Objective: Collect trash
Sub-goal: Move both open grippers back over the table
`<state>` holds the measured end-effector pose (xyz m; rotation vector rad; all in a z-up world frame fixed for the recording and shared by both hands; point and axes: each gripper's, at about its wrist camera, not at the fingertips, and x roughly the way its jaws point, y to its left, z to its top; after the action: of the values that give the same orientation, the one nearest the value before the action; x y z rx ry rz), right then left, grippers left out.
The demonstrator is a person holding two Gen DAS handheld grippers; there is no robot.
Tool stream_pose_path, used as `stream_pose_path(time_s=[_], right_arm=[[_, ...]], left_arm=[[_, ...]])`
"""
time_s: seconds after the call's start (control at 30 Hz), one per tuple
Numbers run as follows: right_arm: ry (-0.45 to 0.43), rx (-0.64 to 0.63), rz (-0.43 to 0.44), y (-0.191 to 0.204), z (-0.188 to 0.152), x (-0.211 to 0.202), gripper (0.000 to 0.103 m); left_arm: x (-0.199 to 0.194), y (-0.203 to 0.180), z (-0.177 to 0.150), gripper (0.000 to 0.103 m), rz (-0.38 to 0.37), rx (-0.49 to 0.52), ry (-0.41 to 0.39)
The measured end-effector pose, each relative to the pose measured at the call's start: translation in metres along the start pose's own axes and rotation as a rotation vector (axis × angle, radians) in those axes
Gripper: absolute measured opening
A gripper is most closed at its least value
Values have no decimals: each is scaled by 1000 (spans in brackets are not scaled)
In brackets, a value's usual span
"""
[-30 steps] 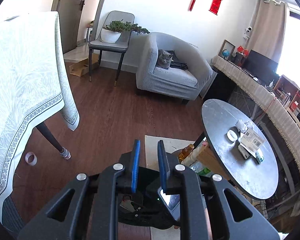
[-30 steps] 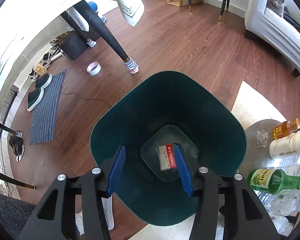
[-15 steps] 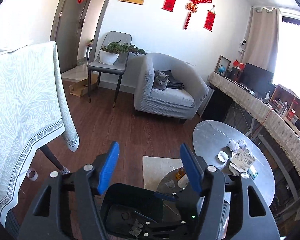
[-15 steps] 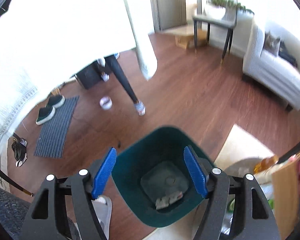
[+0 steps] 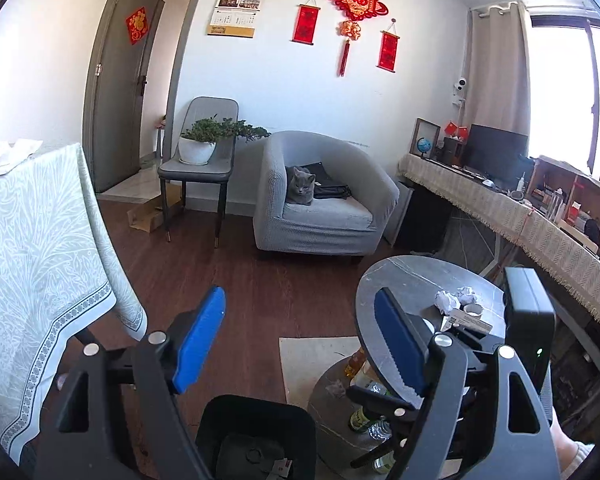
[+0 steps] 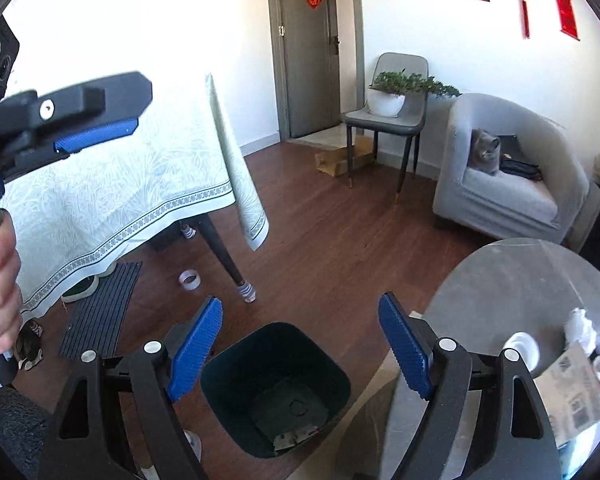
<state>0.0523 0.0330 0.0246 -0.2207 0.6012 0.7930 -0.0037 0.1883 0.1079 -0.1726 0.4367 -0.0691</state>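
Right wrist view: the dark green trash bin (image 6: 276,388) stands on the wood floor just beside the round table (image 6: 512,280), within easy reach, with flat printed packets already at its bottom. Your right gripper (image 6: 300,344) hangs above it, jaws just spread wide, nothing between them; your left gripper (image 5: 300,340) likewise. Crumpled white paper balls (image 6: 580,330) wait on the tabletop.

A home living room: armchair (image 5: 320,200), cat (image 5: 300,186), potted plant (image 5: 208,140).
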Motion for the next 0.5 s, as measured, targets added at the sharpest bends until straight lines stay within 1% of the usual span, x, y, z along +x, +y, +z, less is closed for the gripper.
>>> stream_pose_path(time_s=[0.13, 0.23, 0.33, 0.5], right_arm=[[-40, 35, -43, -30, -2, -27, 82], [-54, 49, -85, -49, -8, -44, 82], [-64, 71, -125, -72, -18, -61, 83], [-71, 103, -185, -104, -38, -90, 83]], left_arm=[[11, -20, -2, 80, -26, 18, 9], [21, -35, -4, 80, -51, 21, 18], [30, -55, -6, 82, -82, 34, 28], [51, -95, -18, 85, -152, 92, 70]])
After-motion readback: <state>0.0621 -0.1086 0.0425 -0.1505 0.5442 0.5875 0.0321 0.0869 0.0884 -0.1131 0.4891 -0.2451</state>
